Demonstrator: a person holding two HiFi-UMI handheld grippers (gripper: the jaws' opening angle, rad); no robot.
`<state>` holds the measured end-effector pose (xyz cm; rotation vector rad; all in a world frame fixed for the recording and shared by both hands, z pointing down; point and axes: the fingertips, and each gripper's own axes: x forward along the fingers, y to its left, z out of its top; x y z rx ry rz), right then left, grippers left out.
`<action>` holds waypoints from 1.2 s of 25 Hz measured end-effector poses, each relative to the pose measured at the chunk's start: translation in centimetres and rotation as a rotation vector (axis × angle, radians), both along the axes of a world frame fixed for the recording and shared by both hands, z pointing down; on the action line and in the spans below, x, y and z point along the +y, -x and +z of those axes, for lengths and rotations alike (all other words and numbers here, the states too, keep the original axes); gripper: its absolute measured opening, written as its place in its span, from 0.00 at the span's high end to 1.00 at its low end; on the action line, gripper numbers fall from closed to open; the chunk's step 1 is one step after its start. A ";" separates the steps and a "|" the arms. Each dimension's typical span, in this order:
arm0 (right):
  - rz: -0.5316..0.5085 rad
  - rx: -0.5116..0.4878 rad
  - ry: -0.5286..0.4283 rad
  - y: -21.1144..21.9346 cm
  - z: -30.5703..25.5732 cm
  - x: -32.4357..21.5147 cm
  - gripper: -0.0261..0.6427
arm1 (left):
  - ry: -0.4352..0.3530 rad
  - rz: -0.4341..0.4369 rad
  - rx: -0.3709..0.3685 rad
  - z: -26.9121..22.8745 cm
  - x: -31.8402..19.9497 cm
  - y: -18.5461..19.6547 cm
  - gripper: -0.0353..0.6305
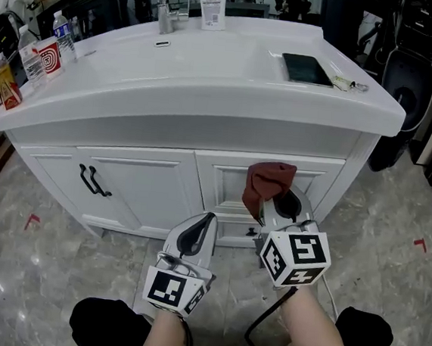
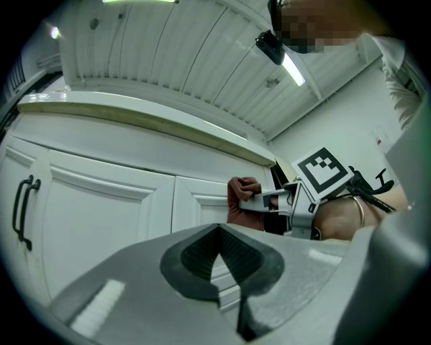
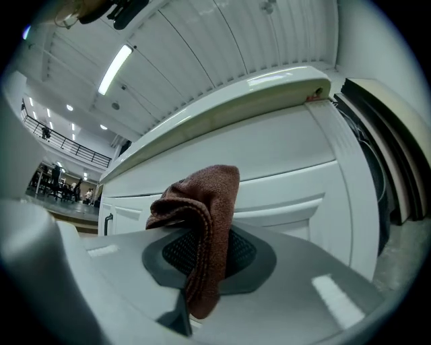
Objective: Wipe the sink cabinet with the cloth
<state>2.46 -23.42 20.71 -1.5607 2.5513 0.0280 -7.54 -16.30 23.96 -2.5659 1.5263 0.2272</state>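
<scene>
Right hand-held gripper [image 1: 278,203] is clamped on the brown cloth [image 3: 202,222]. A bunched wad stands above the jaws and a tail hangs below, so fabric rather than metal meets the paint. In the head view the cloth sits centre frame, against or just off the top of the right-hand door [image 1: 227,179] of the sink cabinet [image 1: 147,177]; I cannot confirm contact. Left hand-held gripper [image 1: 208,219] hangs lower left of it, jaws drawn together on nothing, probably kept clear of the stroke. Edges to mind are the overhanging rim of the surface [image 1: 208,99] just above, the raised door mouldings, and the black handle [image 1: 93,182] far left. Flat panel lies open leftward and downward.
</scene>
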 end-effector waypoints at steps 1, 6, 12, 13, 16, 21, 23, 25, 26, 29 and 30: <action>0.013 -0.002 0.000 -0.8 -0.1 0.0 0.84 | 0.002 0.011 0.001 0.0 0.0 -0.6 0.95; 0.079 -0.003 0.003 -4.6 -0.3 0.1 0.84 | 0.016 0.057 -0.008 0.7 0.3 -3.5 0.95; 0.196 -0.008 0.028 -9.9 -0.4 0.1 0.84 | 0.030 0.094 -0.011 1.4 0.6 -5.5 0.95; 0.211 -0.013 0.033 -10.7 -0.4 0.1 0.84 | 0.033 0.096 -0.008 1.5 0.6 -5.7 0.95; 0.252 -0.027 0.046 -12.3 -0.4 0.3 0.84 | 0.038 0.104 0.001 2.0 0.6 -6.2 0.95; 0.281 -0.052 0.054 -12.4 -0.2 1.3 0.84 | 0.050 0.106 0.004 2.2 1.1 -5.9 0.95; 0.214 -0.057 0.054 -9.9 0.1 1.8 0.84 | 0.054 0.095 0.003 2.6 1.3 -5.0 0.95; 0.134 -0.058 0.060 -6.5 0.8 2.0 0.84 | 0.064 0.073 0.007 3.3 1.2 -3.7 0.95; 0.097 -0.055 0.064 -4.7 1.2 2.0 0.84 | 0.070 0.061 0.010 3.7 1.2 -2.9 0.95; -0.001 -0.041 0.080 0.6 2.6 2.3 0.84 | 0.082 0.025 0.015 4.4 1.2 -0.8 0.95; -0.028 -0.035 0.088 2.2 3.1 2.4 0.84 | 0.082 0.013 0.012 4.4 1.3 -0.1 0.95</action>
